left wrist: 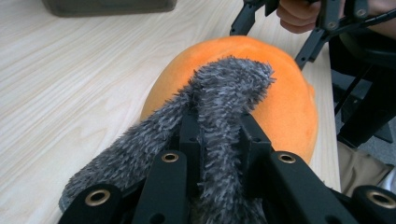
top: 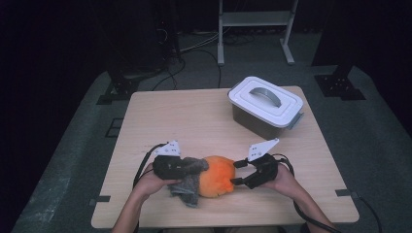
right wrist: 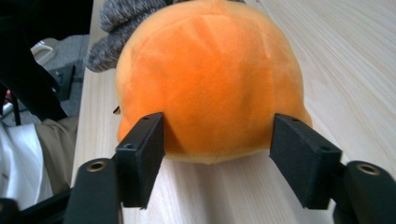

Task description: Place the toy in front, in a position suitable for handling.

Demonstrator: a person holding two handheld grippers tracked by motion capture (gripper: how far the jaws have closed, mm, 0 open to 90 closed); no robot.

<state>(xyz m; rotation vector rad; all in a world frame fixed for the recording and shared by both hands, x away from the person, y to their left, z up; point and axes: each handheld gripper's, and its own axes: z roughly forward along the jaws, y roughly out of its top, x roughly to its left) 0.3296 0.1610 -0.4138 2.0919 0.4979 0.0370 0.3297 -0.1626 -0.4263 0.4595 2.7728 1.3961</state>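
Orange plush toy (top: 217, 175) lies near the table's (top: 194, 116) front edge. From the left, the left gripper (left wrist: 218, 140) reaches level and pinches its grey furry part (left wrist: 229, 84). The right gripper (right wrist: 217, 140) comes level from the right, jaws spread around the orange body.

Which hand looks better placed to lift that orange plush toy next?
Probably the left: the left tool is shut on the toy's grey furry part, while the right tool stands open around the orange body.
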